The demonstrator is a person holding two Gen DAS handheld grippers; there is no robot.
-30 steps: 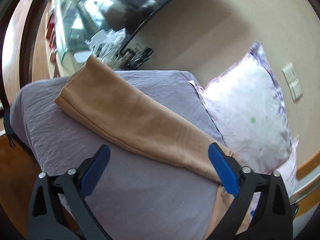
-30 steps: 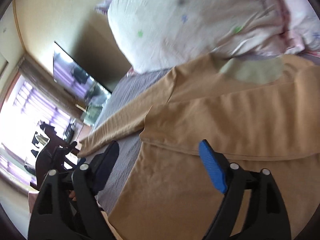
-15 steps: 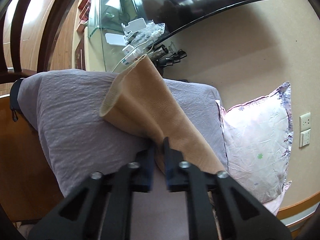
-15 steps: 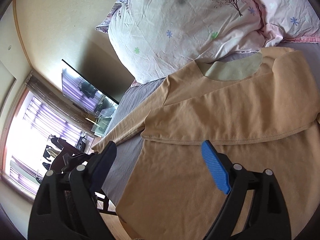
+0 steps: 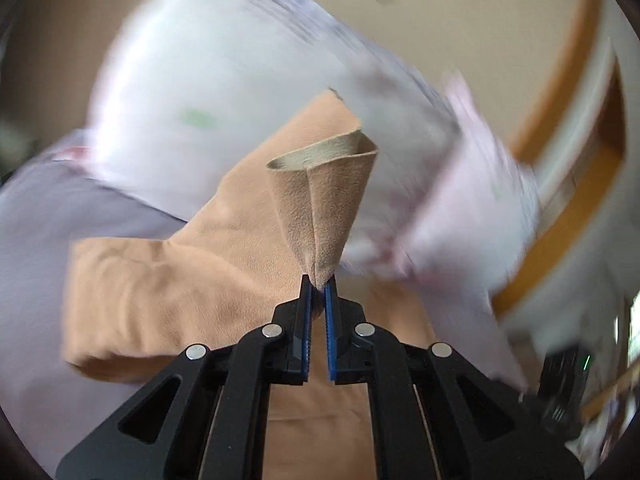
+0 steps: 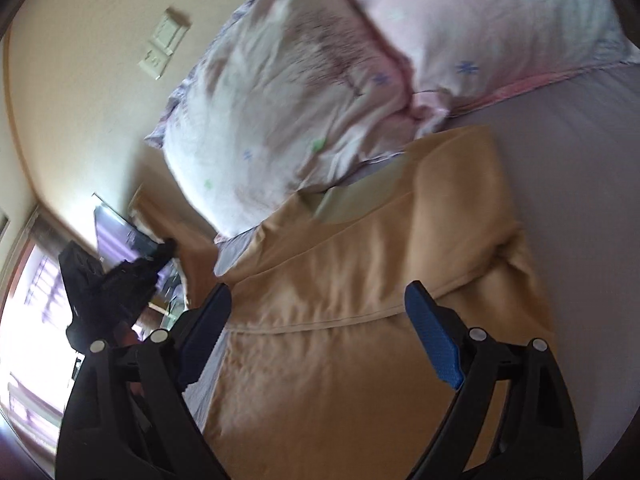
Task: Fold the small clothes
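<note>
A tan long-sleeved shirt lies on the grey-lilac bed sheet, its right sleeve folded across the body. My left gripper is shut on the shirt's left sleeve, whose cuff stands up above the jaws, over the shirt body. In the right wrist view the left gripper holds that sleeve lifted at the left. My right gripper is open and empty, above the shirt's lower half.
Two floral pillows lie against the wall behind the shirt's collar. A wall socket is above them. A TV and a window are at the far left. The wooden headboard is blurred at right.
My left gripper has shut on the sleeve, lifted it and swung it fast toward the shirt body and pillows. The right gripper stays open and has drifted a little over the shirt.
</note>
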